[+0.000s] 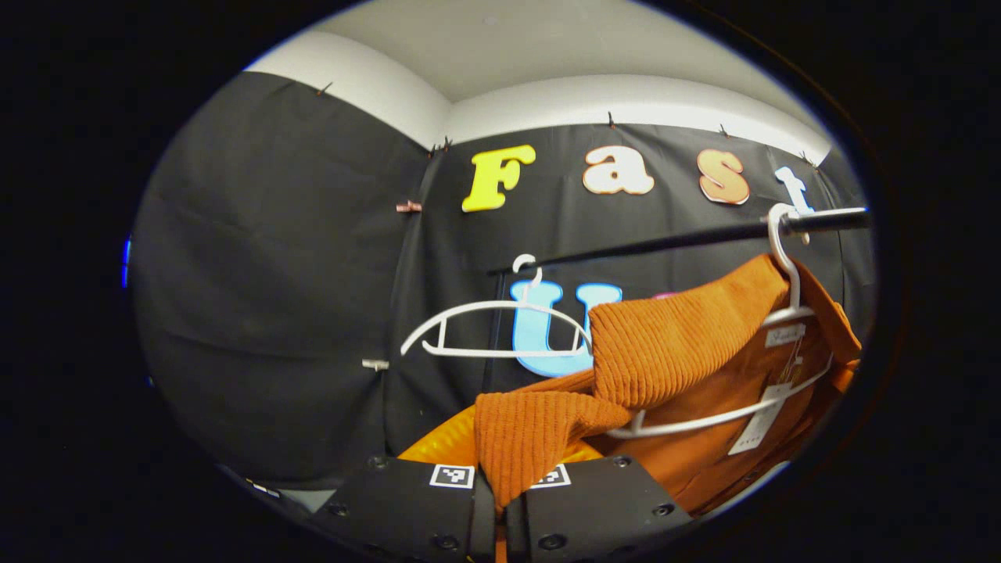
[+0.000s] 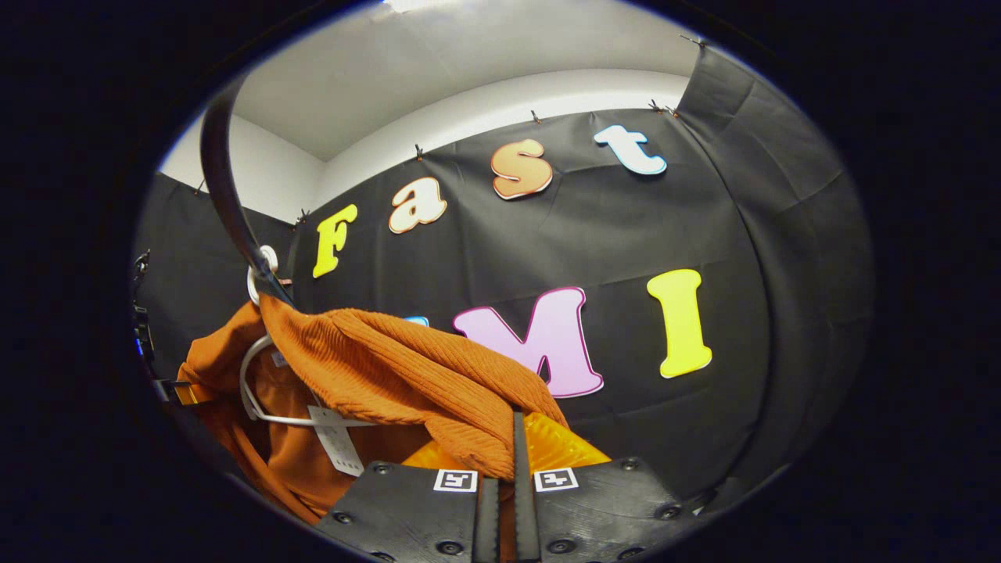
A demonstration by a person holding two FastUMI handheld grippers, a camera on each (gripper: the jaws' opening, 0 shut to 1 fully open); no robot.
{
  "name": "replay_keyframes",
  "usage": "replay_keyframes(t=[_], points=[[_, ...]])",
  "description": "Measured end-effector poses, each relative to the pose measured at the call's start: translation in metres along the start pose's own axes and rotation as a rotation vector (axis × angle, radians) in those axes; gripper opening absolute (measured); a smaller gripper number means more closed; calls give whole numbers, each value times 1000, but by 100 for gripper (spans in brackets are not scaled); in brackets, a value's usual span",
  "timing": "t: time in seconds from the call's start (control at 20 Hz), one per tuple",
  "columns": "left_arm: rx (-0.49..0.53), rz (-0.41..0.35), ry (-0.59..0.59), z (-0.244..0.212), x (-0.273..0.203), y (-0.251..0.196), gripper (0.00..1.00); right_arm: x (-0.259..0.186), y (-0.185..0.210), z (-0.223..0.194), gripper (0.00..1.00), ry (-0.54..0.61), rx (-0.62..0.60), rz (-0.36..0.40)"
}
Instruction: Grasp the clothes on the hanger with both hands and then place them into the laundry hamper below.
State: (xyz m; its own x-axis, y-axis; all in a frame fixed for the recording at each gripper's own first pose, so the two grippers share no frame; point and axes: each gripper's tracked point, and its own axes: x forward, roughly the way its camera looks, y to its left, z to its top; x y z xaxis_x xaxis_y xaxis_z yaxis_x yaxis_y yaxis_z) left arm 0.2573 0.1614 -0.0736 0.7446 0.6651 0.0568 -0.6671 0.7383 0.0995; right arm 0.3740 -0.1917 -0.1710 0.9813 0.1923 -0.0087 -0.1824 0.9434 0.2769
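Observation:
A rust-orange ribbed garment point(image 1: 688, 336) hangs on a white hanger point(image 1: 786, 274) from a black rail point(image 1: 665, 242). In the left gripper view my left gripper point(image 1: 499, 500) is shut on a folded shoulder part of the cloth, which is pulled down and left off the hanger. In the right gripper view the same orange garment point(image 2: 407, 375) drapes from the hanger point(image 2: 258, 391) at the left, and my right gripper point(image 2: 507, 493) is shut on its other shoulder fold. A white tag point(image 2: 336, 446) dangles inside the garment.
A second, bare white hanger point(image 1: 493, 328) hangs farther left on the rail. The curved black rail point(image 2: 223, 188) rises at the upper left of the right gripper view. Black cloth walls close in behind and to both sides.

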Motion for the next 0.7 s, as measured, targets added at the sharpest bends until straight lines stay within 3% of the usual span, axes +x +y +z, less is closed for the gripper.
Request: replay_keyframes(t=[0.15,0.3,0.35,0.45,0.55,0.6,0.7], points=[[43,-50,-47,15,15,-7,10,-3,0,20,12,-21,110,50],[110,-58,-92,36,36,-1,10,-12,-8,56,12,-98,193,54],[100,-86,-98,41,44,-8,10,-11,-9,68,17,-120,198,50],[78,-138,-101,47,58,-19,10,2,-16,73,7,-146,129,26],[111,-159,-104,47,76,-20,9,20,-18,65,7,-125,72,14],[132,-174,-88,41,86,-23,9,29,-20,62,12,-110,61,13],[134,-226,0,13,97,-27,9,44,-27,54,12,-75,33,0]])
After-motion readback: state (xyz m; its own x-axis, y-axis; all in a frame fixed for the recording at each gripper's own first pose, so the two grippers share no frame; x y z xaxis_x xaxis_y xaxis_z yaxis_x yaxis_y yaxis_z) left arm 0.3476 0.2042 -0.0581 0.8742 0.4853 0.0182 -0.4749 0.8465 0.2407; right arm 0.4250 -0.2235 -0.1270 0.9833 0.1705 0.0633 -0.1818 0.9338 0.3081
